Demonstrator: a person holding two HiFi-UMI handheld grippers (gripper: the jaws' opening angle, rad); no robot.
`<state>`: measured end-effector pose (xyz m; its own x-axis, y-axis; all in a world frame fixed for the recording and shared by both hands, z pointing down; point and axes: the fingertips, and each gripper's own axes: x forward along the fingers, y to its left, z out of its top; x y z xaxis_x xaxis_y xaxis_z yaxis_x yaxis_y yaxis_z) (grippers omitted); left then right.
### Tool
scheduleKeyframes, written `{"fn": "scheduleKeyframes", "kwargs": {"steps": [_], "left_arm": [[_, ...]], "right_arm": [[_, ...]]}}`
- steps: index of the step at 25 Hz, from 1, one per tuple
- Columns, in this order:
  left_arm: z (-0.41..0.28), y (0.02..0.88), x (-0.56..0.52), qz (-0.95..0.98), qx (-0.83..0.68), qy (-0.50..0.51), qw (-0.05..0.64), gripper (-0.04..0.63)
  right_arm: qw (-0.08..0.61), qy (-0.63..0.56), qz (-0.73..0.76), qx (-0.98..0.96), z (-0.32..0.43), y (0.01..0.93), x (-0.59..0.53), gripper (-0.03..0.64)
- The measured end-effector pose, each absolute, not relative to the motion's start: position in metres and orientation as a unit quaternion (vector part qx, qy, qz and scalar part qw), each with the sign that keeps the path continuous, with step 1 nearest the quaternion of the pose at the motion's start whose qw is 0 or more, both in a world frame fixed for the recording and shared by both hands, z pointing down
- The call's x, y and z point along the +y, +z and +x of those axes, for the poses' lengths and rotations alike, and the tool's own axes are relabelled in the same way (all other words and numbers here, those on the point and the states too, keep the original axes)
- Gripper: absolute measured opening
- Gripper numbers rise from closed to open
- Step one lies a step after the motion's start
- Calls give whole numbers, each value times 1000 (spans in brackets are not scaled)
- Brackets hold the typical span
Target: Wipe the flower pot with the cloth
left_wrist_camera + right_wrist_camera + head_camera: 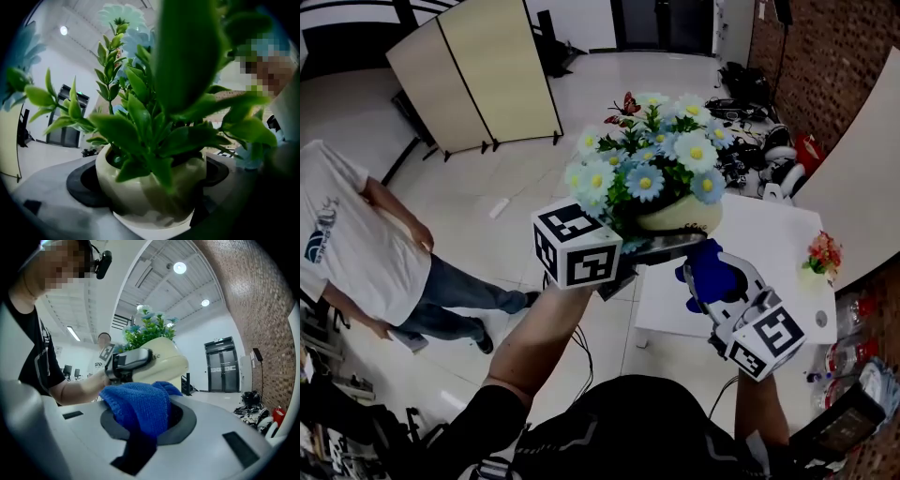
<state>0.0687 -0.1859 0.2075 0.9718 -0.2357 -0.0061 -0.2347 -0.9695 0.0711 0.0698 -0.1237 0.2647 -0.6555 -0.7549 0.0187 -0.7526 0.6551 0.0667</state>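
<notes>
Flower pot [682, 216], a single cream bowl filled with green leaves and white and blue daisies [652, 155], hangs in the air over the edge of the white table [778, 239]. It is clamped between the jaws of the left gripper [649, 249], on a forearm that reaches forward. The right gripper [712, 281], raised over the same table, pinches the one blue cloth [709, 270] just beneath the pot.

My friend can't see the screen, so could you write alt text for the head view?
The left gripper holds up a cream pot of blue and white daisies, and the right gripper holds a blue cloth close under it. Below is a white table; a person in a white shirt stands at left.
</notes>
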Motion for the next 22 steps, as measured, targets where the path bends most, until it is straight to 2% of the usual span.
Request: {"fn": "scheduleKeyframes", "kwargs": {"steps": [11,22], "left_arm": [[86,194,-177,994,-80,-24,68,563],[74,202,-160,994,-93,-25,51,563]], "right_arm": [[43,-35,413,-909,43,252,-148,75],[49,-25,416,-908,36,270,-165,75]]}}
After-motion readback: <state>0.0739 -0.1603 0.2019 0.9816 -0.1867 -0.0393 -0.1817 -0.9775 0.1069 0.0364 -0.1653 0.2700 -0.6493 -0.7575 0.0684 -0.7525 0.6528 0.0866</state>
